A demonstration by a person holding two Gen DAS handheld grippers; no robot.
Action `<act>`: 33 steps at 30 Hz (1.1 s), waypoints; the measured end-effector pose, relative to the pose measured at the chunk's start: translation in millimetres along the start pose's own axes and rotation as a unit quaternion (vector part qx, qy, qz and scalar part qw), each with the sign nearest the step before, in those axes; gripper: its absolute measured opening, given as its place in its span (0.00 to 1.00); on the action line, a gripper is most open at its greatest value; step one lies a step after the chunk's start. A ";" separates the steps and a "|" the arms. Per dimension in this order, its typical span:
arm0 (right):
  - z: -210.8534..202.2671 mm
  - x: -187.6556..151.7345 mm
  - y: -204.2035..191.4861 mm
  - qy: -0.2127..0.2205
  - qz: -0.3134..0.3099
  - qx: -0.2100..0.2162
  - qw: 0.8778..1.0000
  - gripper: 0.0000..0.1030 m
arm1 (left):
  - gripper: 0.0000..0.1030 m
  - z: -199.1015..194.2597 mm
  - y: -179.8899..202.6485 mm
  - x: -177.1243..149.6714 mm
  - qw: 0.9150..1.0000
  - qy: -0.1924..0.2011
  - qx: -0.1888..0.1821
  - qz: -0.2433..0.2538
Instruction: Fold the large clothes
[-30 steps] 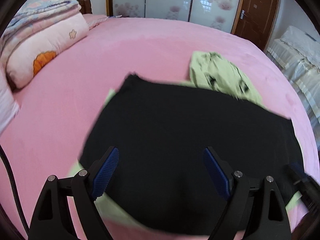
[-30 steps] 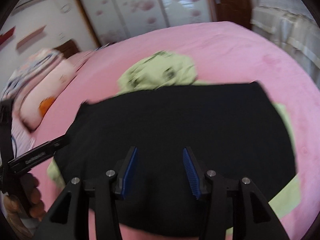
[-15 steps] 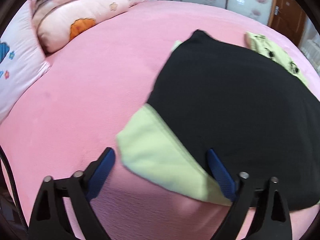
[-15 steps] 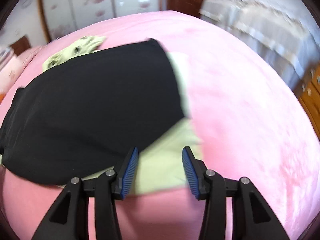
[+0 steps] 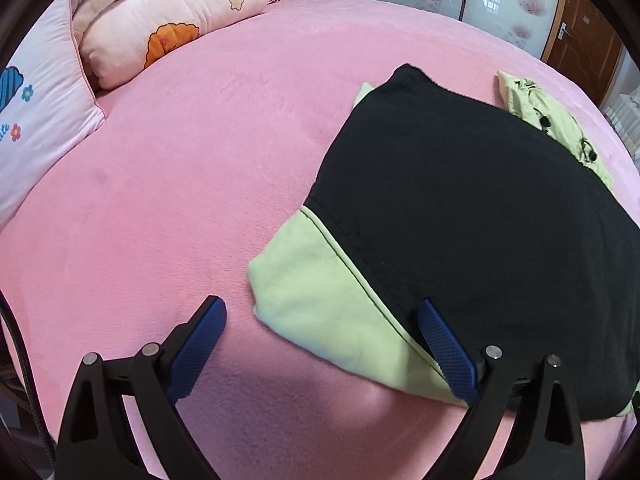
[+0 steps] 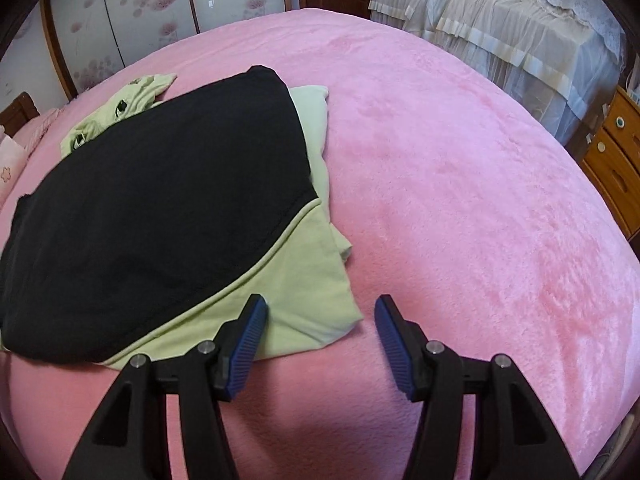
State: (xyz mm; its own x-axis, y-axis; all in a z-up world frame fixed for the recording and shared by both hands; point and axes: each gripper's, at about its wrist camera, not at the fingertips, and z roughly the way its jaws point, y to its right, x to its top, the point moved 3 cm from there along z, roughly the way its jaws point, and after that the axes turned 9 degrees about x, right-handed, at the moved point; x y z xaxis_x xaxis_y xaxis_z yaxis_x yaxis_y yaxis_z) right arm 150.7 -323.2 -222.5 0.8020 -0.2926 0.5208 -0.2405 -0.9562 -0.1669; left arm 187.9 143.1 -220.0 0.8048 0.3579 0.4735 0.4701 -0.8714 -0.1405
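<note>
The left tongs [image 5: 322, 314] are standing spread wide over the near left corner of the garment, nothing pinched; the light-green sleeve [image 5: 320, 300] is lying between the two blue pads, and whether the right-hand pad is touching the cloth cannot be told. The right tongs [image 6: 320, 316] are opening, with only the outer edge of the green corner lying between the pads and neither pad pressing on it; the left pad is sitting just above the green cloth, the right pad is hovering over bare blanket.

The black-and-green top [image 5: 480, 200] is lying flat on the pink bed [image 5: 200, 160], its black body [image 6: 160, 208] spreading across the middle and light-green sleeves showing at both near corners. In the right wrist view a green sleeve [image 6: 312, 296] is sticking out past the black hem toward the tongs, and a second green fold [image 6: 314, 120] is showing along the far right side of the black panel. Beyond the top, a crumpled green garment with dark printed marks [image 5: 548, 116] is lying on the blanket, touching or partly tucked under the far edge of the black cloth.

A pink pillow with an orange motif [image 5: 160, 28] is resting at the head of the bed, beside a white pillow with blue and flower prints [image 5: 36, 112]. Sliding wardrobe doors with flower patterns [image 6: 132, 20] are standing behind the bed, and a lace-covered piece of furniture [image 6: 500, 36] and a wooden drawer unit [image 6: 616, 160] are standing off to the right.
</note>
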 end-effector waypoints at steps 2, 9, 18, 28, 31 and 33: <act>-3.2 2.2 -4.5 0.000 0.004 0.012 1.000 0.55 | 0.94 -8.7 0.4 3.1 1.000 0.002 -0.002 0.002; -36.1 3.0 -32.9 0.011 -0.021 0.037 0.999 0.56 | 0.94 -57.6 4.7 -0.8 0.998 -0.009 -0.055 0.019; -94.0 4.3 -93.6 0.033 -0.110 0.082 0.990 0.63 | 0.94 -122.2 28.5 -15.0 0.989 -0.027 -0.131 0.061; -156.3 106.9 -159.0 0.124 -0.231 0.069 0.962 0.80 | 0.94 -208.7 72.1 77.7 0.963 0.073 -0.224 0.134; -161.7 156.6 -172.1 0.138 -0.242 0.080 0.957 0.81 | 0.94 -215.8 102.2 119.2 0.950 0.057 -0.254 0.173; -158.2 196.2 -181.2 0.145 -0.239 0.083 0.956 0.81 | 0.94 -214.2 124.1 151.1 0.949 0.054 -0.241 0.195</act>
State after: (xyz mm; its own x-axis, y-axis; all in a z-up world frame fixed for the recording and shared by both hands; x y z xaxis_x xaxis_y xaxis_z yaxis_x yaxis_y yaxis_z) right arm 265.2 -208.7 42.4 0.6073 0.1654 0.7771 0.2250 -0.9738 0.0315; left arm 290.3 17.2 20.3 0.8300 -0.0377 0.5565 -0.0981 -0.9920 0.0791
